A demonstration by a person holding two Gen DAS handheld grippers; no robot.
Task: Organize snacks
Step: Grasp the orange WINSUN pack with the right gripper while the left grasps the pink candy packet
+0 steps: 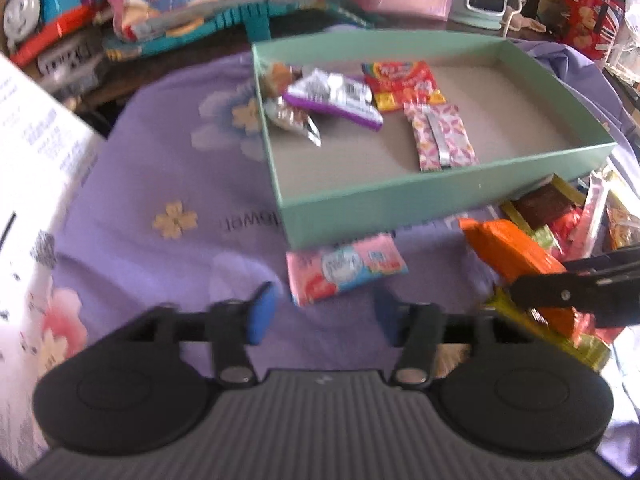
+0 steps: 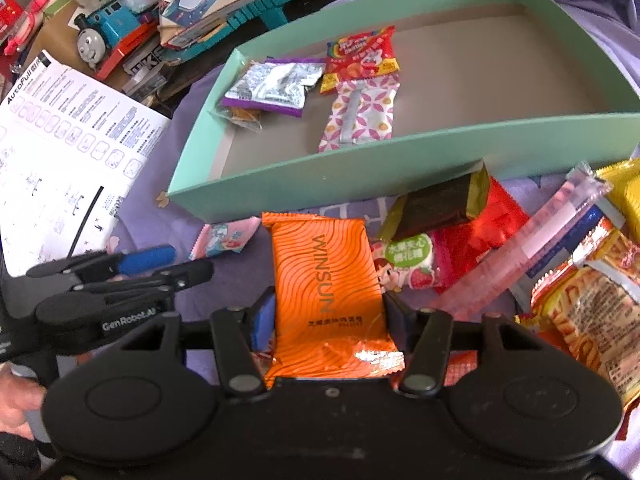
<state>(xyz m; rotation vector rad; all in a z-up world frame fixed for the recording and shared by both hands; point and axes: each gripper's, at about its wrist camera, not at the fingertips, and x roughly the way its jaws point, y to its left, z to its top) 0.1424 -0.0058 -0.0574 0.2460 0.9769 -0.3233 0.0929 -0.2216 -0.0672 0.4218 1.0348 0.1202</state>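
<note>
I have the right gripper (image 2: pixel 330 316) clamped on the orange WINSUN packet (image 2: pixel 326 280), its blue-padded fingers (image 2: pixel 264 318) pressing the wrapper's 2 long edges near the bottom centre of the right wrist view. The packet's far end reaches toward the near wall of the mint-green box (image 2: pixel 320 184), which fills the upper half of that frame.

My left gripper (image 1: pixel 320 316) is spread with nothing between its fingers. It hangs just short of the pink packet (image 1: pixel 344 272), which lies on the purple cloth (image 1: pixel 160 160) right against the box's near wall, in the lower middle of the left wrist view.

The box already holds 4 or so snacks, all in its left part: a purple-and-silver packet (image 2: pixel 272 88), a red packet (image 2: pixel 360 60), a pink-patterned packet (image 2: pixel 360 116) and a small clear-wrapped piece (image 2: pixel 240 116). The right part of the floor is bare.

To do this step well, I'd lift the orange packet clear of the loose pile at the lower right of the frame, since a strawberry sweet (image 2: pixel 412 264) and red wrappers (image 2: pixel 500 216) sit touching it and could drag along. Then I'd carry it over the near wall with margin, as the foil is slippery and the grip is only on its edges, and set it down on the bare right part before letting go.
</note>
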